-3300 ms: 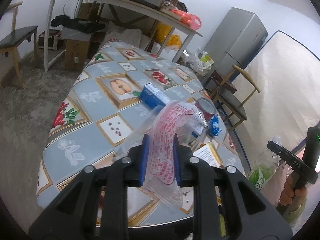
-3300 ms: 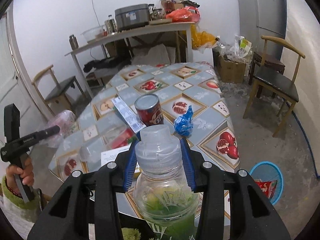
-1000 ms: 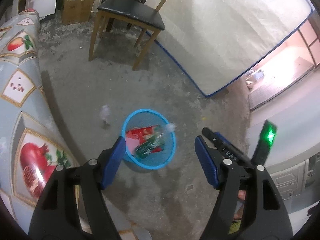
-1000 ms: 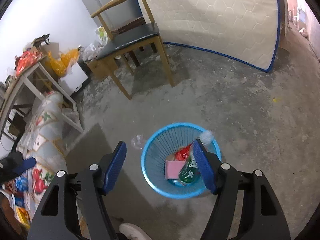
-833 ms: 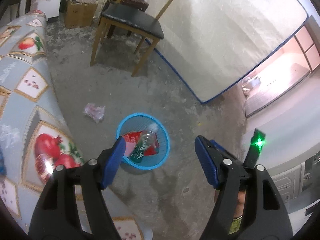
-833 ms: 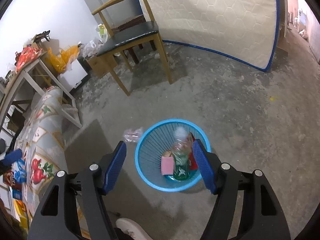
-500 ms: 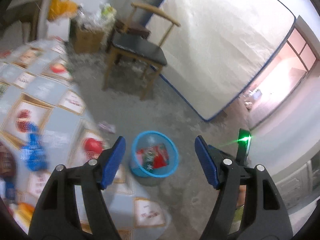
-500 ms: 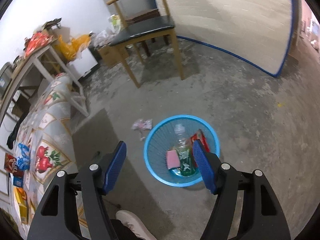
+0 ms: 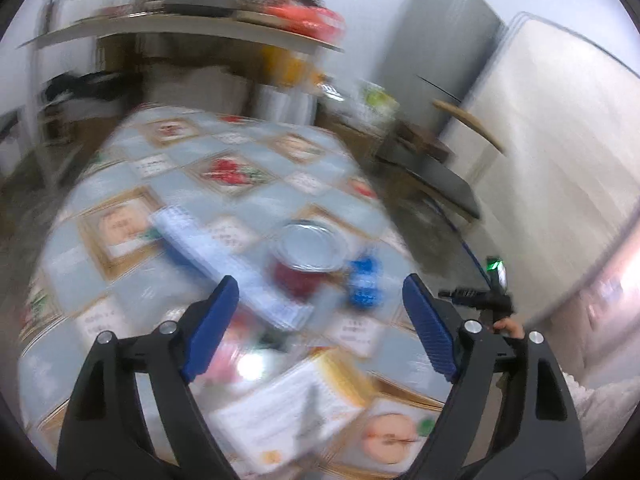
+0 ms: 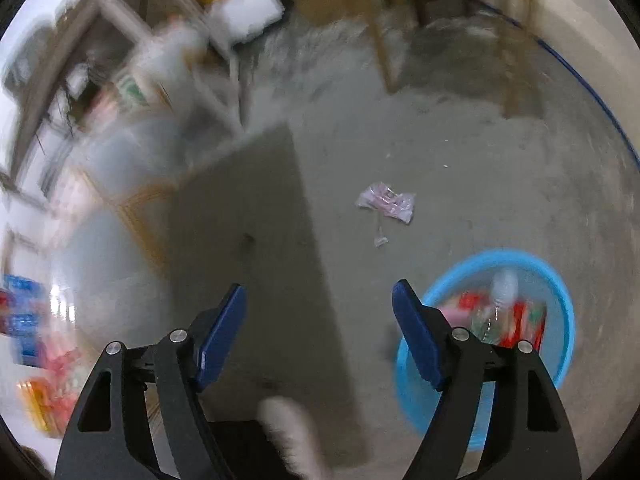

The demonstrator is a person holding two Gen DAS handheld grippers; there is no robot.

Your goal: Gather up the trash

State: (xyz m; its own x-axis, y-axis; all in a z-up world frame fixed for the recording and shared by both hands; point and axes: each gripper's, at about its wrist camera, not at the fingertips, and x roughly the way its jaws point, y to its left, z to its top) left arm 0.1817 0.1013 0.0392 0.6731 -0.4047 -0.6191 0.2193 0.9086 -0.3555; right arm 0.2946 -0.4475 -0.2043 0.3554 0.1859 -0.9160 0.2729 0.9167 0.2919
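My left gripper [image 9: 318, 320] hangs over the patterned table [image 9: 248, 196], its jaws opening with nothing between them. Below it, blurred, stand a red can [image 9: 306, 256], a crumpled blue wrapper [image 9: 364, 284], a long pale box [image 9: 228, 264] and a booklet [image 9: 280, 412]. My right gripper [image 10: 318, 328] points at the concrete floor, its jaws opening and empty. To its right the blue basket [image 10: 560, 364] holds a plastic bottle [image 10: 498, 300] and red wrappers. The pink-printed plastic bag [image 10: 386, 202] lies on the floor beyond the basket.
A wooden chair [image 9: 444, 172], a grey fridge [image 9: 440, 60] and a leaning mattress [image 9: 560, 152] stand right of the table. A cluttered shelf [image 9: 180, 28] runs behind it. A shoe tip [image 10: 292, 432] shows at the bottom of the right wrist view. The table edge [image 10: 132, 216] fills its left.
The left view swung from the basket up onto the table. The right view dropped toward the floor, the basket sliding right. Both pairs of jaws stand wider than before.
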